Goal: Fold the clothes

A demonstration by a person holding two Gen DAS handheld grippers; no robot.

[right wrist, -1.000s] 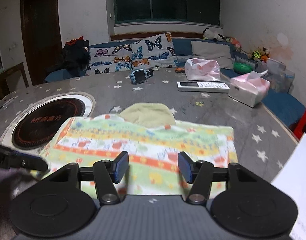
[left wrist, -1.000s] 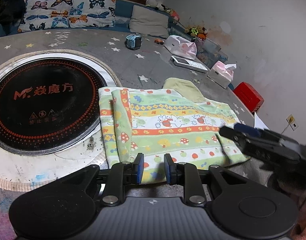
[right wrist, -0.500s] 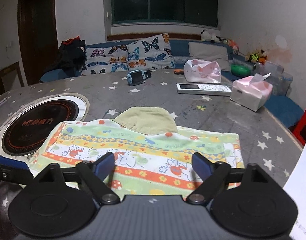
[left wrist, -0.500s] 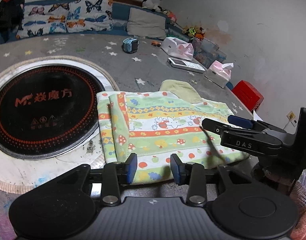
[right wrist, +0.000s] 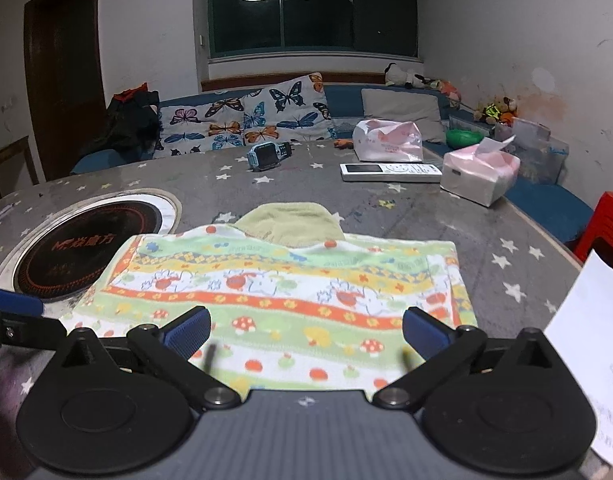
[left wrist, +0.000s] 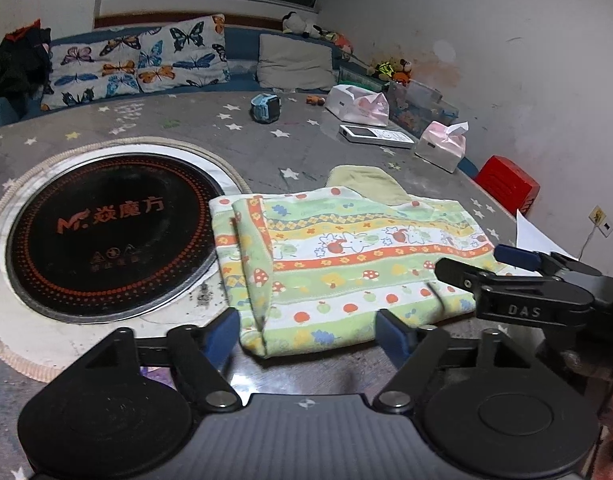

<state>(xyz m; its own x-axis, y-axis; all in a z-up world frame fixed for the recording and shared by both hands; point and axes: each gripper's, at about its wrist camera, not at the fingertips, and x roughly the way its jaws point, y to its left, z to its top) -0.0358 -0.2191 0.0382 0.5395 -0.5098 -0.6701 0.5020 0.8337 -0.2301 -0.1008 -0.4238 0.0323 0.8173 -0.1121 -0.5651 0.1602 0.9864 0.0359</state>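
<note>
- Green-and-white patterned cloth (left wrist: 346,264) lies flat on the grey, star-printed bench (left wrist: 154,120), near its front edge — we see orange bands, mushrooms, apples and little animals across it.
- Its left end is folded over into a doubled strip (left wrist: 250,256), and that end sits just beside the round black induction plate (left wrist: 110,236) set into the bench.
- From under the cloth's far edge a plain olive-yellow piece (right wrist: 292,224) pokes out toward the middle of the bench.
- Our left gripper (left wrist: 306,334) hangs over the front edge of the cloth with its jaws spread wide; the blue pads stand either side of the cloth's near left corner and pinch nothing.
- Our right gripper (right wrist: 306,330) hovers above the cloth's front edge further right, jaws likewise spread, with nothing between them.
- In the left wrist view the right gripper (left wrist: 502,266) comes in from the right, its tips over the cloth's right end; we cannot tell whether they touch the fabric.
- Toward the far edge of the bench we see a blue watch-like gadget (right wrist: 266,156), a white remote (right wrist: 390,172) and a pink-and-white bag (right wrist: 388,140).
- A pink tissue box (right wrist: 482,172) stands near the right edge, just beside the remote.
- White paper (right wrist: 586,360) lies at the near right corner of the bench.
- Behind the bench — a blue sofa with butterfly cushions (right wrist: 242,120).
</note>
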